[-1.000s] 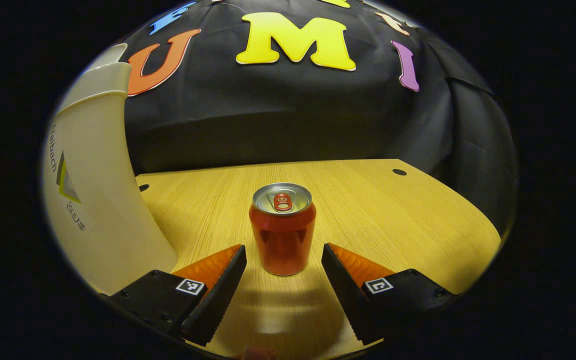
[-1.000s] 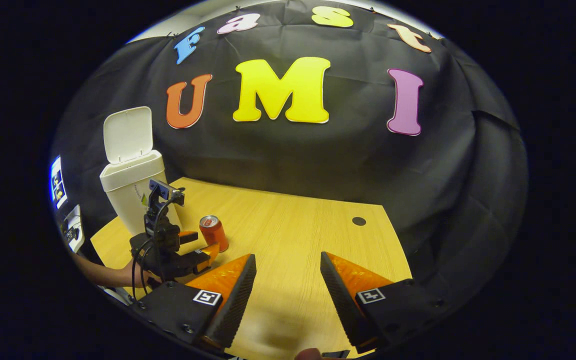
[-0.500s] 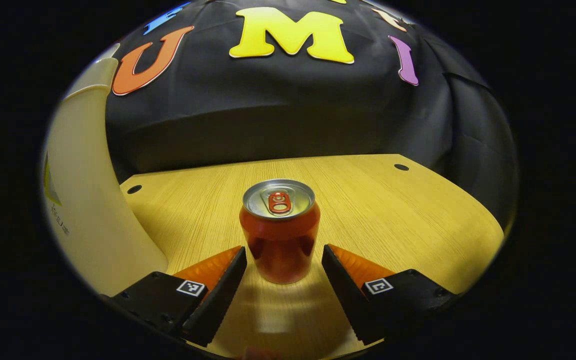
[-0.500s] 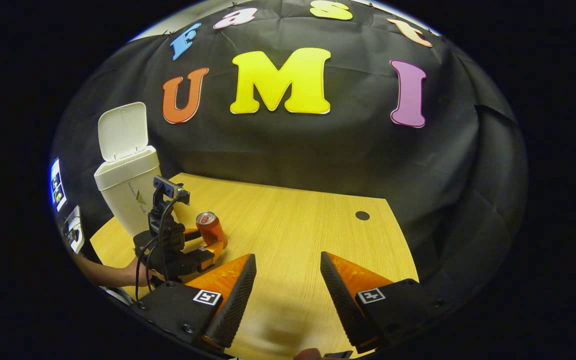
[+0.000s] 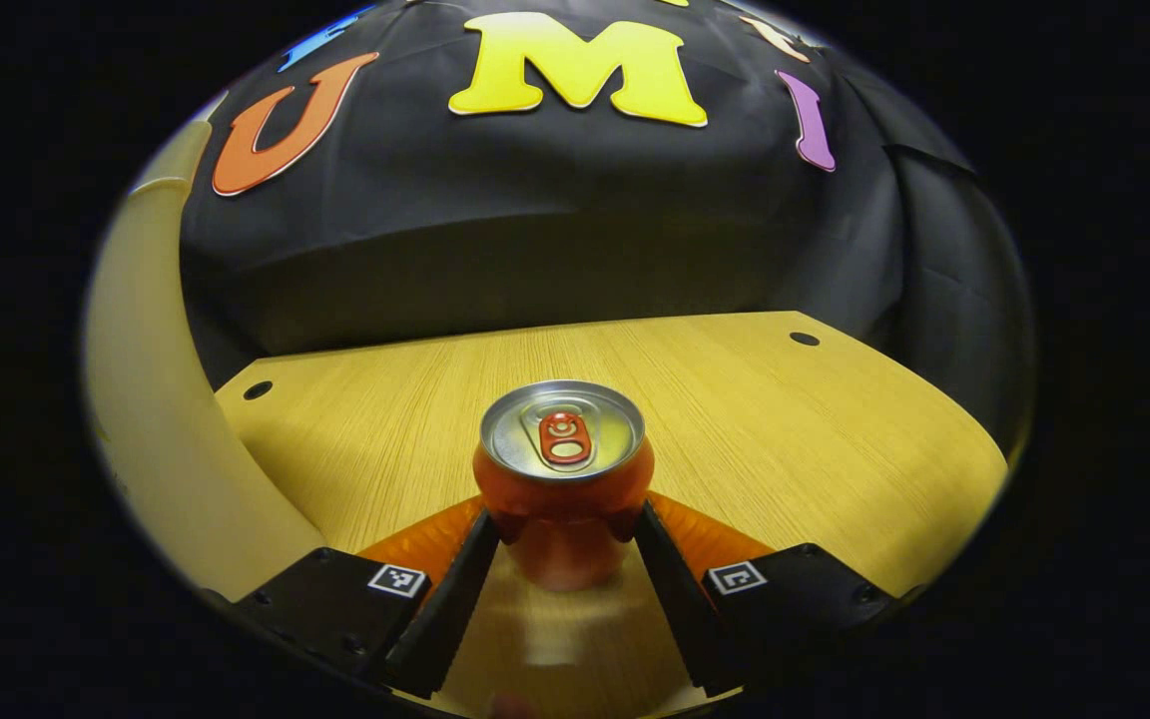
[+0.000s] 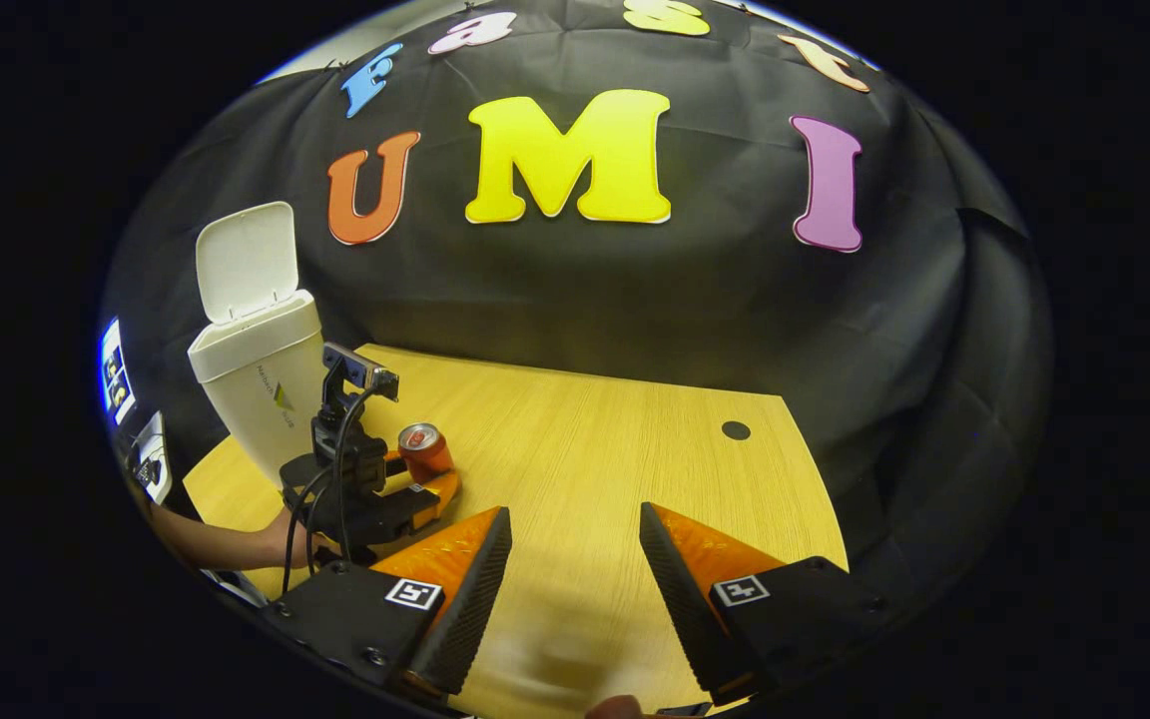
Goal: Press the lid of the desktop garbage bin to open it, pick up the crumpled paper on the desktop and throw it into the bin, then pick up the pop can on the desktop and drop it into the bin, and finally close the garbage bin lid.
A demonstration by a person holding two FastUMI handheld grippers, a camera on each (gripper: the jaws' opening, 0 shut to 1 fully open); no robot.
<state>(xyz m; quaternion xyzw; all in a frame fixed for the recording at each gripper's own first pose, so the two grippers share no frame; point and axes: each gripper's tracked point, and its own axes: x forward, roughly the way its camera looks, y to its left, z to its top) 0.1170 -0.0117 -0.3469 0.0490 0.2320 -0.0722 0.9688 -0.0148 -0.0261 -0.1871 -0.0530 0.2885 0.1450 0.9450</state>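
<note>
Pop can (image 5: 563,469) upright on the wooden desktop (image 5: 815,439) between the left gripper (image 5: 563,544) fingers, both touching its sides in a grasp, garbage bin (image 6: 261,384) with lid (image 6: 246,262) raised just beyond, right gripper (image 6: 575,559) spread apart over bare desktop.

1. This is a test booth, not a home: a black cloth wall (image 6: 635,300) hangs behind the tongs.
2. A bare wooden table (image 6: 615,449) stands under them, screens (image 6: 116,374) far left.
</note>
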